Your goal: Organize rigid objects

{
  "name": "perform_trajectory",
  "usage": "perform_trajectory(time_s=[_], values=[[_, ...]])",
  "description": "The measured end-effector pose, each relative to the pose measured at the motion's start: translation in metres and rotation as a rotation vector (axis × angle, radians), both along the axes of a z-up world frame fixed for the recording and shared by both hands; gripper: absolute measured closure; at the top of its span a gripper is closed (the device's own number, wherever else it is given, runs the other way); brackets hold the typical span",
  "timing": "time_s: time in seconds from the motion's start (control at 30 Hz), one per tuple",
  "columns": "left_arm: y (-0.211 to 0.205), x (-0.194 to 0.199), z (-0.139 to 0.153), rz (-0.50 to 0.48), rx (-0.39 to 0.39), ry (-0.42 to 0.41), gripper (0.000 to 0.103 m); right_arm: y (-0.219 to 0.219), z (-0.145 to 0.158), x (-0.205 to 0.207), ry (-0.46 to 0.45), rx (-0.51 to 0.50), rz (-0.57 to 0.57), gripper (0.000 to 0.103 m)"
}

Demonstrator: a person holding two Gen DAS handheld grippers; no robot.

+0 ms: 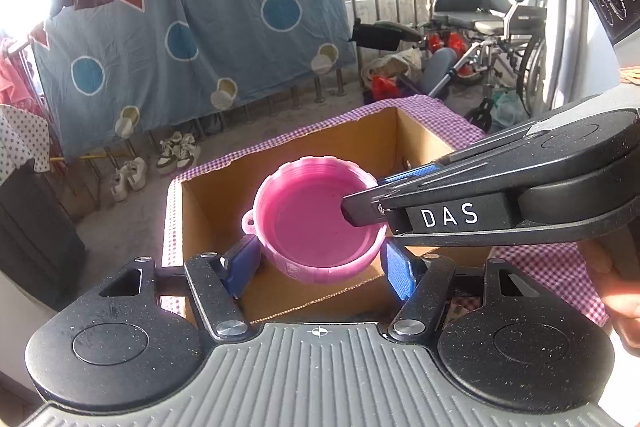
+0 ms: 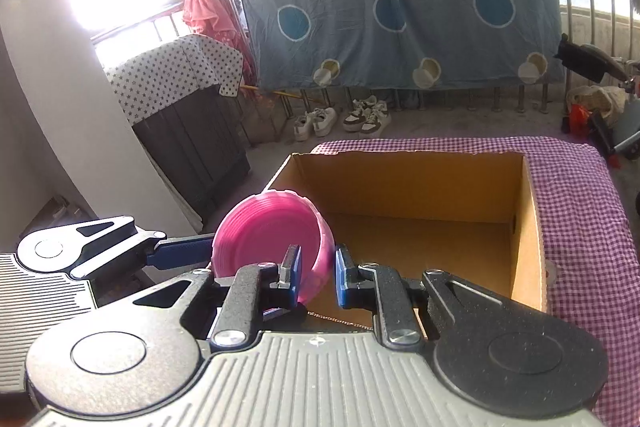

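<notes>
Pink bowl [image 1: 316, 223] hangs mid-frame above the open cardboard box [image 1: 224, 195], mouth up in our left view, and we read "DAS" in white on the right gripper [image 1: 360, 205] reaching in from the right. Our right gripper [image 2: 316, 273] is clenched on the bowl's [image 2: 268, 231] wall. Our left gripper [image 1: 318, 267] straddles the bowl; its blue pads [image 1: 400, 273] look pressed on the sides. Right view: mouth tipped toward upper left.
</notes>
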State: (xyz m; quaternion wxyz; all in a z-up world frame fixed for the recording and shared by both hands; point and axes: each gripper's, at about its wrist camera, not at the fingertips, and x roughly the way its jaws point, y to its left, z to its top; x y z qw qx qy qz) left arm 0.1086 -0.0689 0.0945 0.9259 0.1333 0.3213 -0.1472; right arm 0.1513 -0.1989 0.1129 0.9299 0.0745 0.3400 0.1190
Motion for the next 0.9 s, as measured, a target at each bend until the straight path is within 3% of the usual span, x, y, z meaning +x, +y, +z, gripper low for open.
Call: perform_trajectory(time_s=[0.2, 0.53, 0.77, 0.9], values=[[0.013, 0.05, -0.011, 0.025, -0.007, 0.138, 0.037, -0.002, -0.019, 0.064, 0.146, 0.02, 0.031, 0.084], [0.04, 0.129, -0.068, 0.055, -0.005, 0.504, 0.037, 0.003, -0.089, 0.151, 0.46, 0.031, 0.098, 0.084], [0.035, 0.135, -0.082, 0.025, 0.079, 0.575, 0.034, 0.003, -0.126, 0.174, 0.632, 0.072, 0.147, 0.082], [0.037, 0.135, -0.082, 0.021, 0.085, 0.617, 0.033, 0.0, -0.135, 0.179, 0.687, 0.096, 0.158, 0.082]])
